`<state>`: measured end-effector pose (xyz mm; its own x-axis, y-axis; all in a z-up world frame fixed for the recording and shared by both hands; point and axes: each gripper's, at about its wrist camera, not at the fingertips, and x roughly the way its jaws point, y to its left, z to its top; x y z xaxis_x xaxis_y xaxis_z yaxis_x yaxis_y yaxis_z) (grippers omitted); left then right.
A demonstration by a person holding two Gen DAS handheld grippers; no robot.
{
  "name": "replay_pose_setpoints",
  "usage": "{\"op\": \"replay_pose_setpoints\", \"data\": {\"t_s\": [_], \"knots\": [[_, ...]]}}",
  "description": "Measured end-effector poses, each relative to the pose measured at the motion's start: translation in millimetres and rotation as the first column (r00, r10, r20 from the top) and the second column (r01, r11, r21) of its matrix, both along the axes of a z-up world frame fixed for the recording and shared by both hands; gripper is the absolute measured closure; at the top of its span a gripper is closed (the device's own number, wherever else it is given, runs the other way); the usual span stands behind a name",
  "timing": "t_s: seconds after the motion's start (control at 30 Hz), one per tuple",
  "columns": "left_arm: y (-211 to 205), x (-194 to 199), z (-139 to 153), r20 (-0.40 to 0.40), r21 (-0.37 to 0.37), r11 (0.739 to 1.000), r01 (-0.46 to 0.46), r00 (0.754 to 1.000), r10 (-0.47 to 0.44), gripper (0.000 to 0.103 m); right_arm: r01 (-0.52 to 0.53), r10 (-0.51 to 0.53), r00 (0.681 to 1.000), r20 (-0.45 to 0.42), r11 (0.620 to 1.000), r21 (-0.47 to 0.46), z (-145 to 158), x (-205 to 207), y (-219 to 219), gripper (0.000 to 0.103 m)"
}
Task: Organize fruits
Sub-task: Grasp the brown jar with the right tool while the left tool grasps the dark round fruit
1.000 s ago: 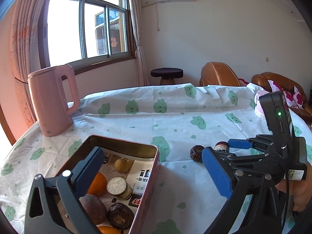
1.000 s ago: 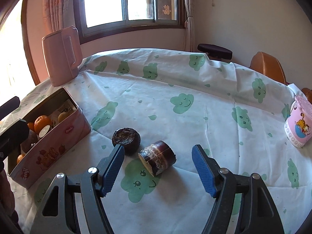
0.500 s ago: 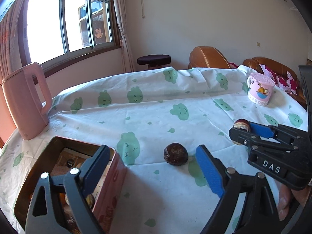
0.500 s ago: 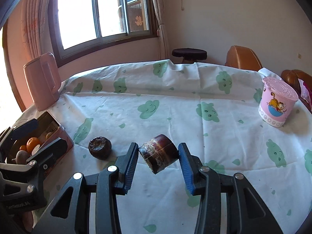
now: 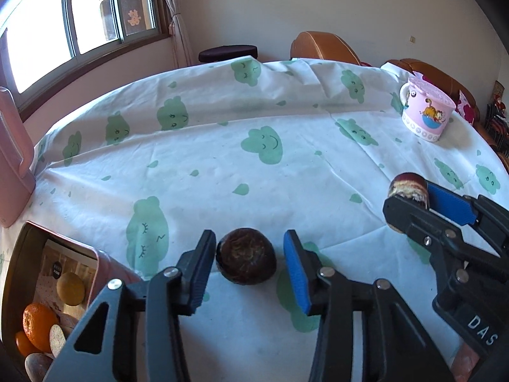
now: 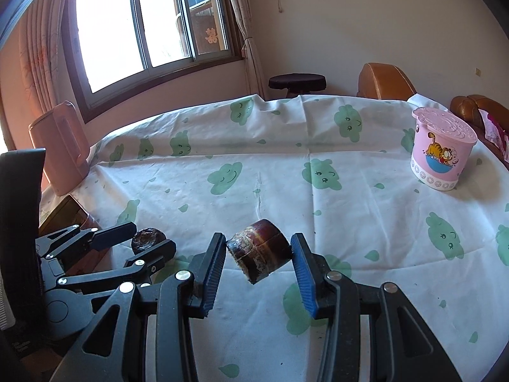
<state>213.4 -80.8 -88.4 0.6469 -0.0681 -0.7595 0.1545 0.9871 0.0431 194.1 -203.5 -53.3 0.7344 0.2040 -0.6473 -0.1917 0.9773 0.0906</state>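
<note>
A dark wrinkled round fruit (image 5: 245, 256) lies on the cloud-print tablecloth between the fingers of my left gripper (image 5: 249, 269). Its jaws are closing: the left pad is at the fruit's side, and a small gap shows at the right pad. In the right wrist view that fruit (image 6: 148, 238) and the left gripper (image 6: 152, 236) appear at lower left. My right gripper (image 6: 258, 262) is shut on a dark cylindrical chunk (image 6: 259, 253) and holds it just above the cloth. The chunk (image 5: 408, 187) and right gripper (image 5: 412, 197) also show in the left wrist view. An open pink tin (image 5: 63, 234) at lower left holds oranges (image 5: 38, 321) and other fruit.
A pink kettle (image 6: 60, 149) stands at the table's left edge beyond the tin (image 6: 68, 210). A pink lidded mug (image 6: 442, 156) with a cat picture sits at the far right. Behind the table are a dark stool (image 6: 297, 81) and brown seats.
My left gripper swung right from above the tin to the round fruit and narrowed its jaws around it. My right gripper shut on the cylindrical chunk and lifted it off the cloth.
</note>
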Motion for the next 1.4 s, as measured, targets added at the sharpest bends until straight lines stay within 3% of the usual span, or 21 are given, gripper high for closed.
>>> {"op": "replay_pose_setpoints", "data": {"t_s": [0.4,1.4], "knots": [[17,-4,7,0.034,-0.104,0.994,-0.024,0.999,0.028,0.065,-0.019,0.019,1.000,0.008,1.000,-0.015,0,-2,4,0.058],[27,-33,30,0.229,-0.112,0.991,-0.074,0.969,0.098,0.065,-0.054,0.052,0.988,0.147,0.999,0.004,17,-25,4,0.058]]}}
